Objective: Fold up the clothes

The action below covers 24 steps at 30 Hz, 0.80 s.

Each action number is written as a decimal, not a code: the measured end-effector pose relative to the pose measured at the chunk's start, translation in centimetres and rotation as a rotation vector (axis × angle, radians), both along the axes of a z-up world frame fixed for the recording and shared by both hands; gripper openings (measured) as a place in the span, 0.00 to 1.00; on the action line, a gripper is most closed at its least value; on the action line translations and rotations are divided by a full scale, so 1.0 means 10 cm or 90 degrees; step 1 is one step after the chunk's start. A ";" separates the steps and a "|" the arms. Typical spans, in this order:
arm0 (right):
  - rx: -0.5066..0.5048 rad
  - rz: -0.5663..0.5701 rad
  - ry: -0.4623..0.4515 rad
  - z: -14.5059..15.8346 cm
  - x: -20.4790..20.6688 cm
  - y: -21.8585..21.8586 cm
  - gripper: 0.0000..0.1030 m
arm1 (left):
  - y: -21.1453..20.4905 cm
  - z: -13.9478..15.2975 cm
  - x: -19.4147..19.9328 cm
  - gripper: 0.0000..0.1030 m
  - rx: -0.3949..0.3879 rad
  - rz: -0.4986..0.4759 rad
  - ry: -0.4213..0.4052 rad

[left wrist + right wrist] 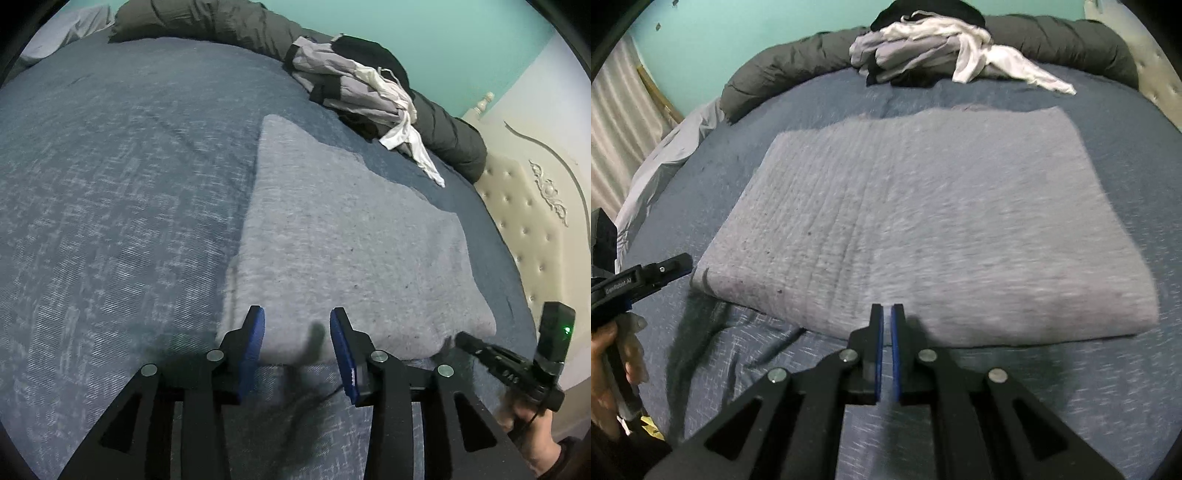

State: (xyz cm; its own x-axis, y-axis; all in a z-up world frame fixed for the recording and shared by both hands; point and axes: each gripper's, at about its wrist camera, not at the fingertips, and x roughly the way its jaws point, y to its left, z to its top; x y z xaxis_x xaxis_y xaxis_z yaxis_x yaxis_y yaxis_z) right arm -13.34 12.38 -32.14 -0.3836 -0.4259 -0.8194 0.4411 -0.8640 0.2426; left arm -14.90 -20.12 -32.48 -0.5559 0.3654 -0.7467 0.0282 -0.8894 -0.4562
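Observation:
A grey knitted garment (332, 240) lies folded into a flat rectangle on the blue bedspread (110, 184); it also shows in the right wrist view (923, 221). My left gripper (297, 317) is open and empty, its blue pads over the garment's near edge. My right gripper (887, 314) is shut with nothing between its pads, at the garment's near edge. The right gripper also shows at the lower right of the left wrist view (461, 338). The left gripper shows at the left of the right wrist view (679, 264).
A heap of unfolded clothes (354, 85) in grey, black and white lies at the far side of the bed (923, 51). A dark rolled duvet (221, 26) runs along the back. A cream tufted headboard (524, 221) is on the right.

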 end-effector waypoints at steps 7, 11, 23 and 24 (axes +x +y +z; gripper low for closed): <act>-0.006 -0.038 0.006 0.15 -0.14 0.40 0.03 | -0.10 -0.17 0.13 0.58 0.077 0.028 -0.047; -0.005 -0.056 0.017 0.29 -0.19 0.68 0.03 | -0.05 -0.29 0.13 0.59 0.097 0.033 -0.070; -0.019 -0.076 0.020 0.36 -0.30 0.95 0.03 | -0.18 -0.60 0.02 0.61 0.201 0.125 -0.077; -0.020 -0.077 0.020 0.36 -0.30 0.97 0.03 | -0.19 -0.61 0.01 0.61 0.211 0.134 -0.073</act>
